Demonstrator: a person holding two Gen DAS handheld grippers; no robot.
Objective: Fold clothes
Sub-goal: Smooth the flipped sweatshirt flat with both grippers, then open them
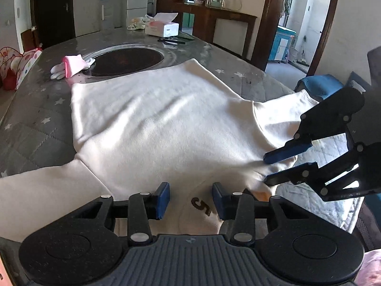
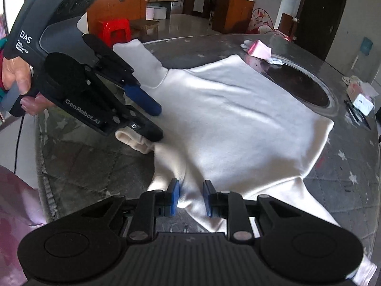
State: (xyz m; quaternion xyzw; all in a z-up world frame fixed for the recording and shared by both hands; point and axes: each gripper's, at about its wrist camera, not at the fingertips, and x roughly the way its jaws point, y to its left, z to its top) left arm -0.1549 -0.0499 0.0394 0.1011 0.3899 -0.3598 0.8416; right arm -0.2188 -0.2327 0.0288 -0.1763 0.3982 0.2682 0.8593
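Note:
A white long-sleeved top (image 1: 154, 124) lies spread flat on the grey quilted round table (image 1: 35, 119), collar end nearest me; it also shows in the right wrist view (image 2: 238, 124). My left gripper (image 1: 191, 200) is open over the collar area with its dark printed mark, fabric between the blue pads. It also shows in the right wrist view (image 2: 159, 122), jaws apart at the collar edge. My right gripper (image 2: 191, 196) is open with a fold of the shoulder cloth between its pads. In the left wrist view it (image 1: 265, 170) sits at the top's right shoulder, jaws apart.
A pink and white glove (image 1: 71, 66) lies at the far left by a dark round inset (image 1: 126, 60) in the table. A tissue box (image 1: 162, 27) and a black tool (image 1: 175, 40) sit at the far edge. A red stool (image 2: 115, 31) stands beyond.

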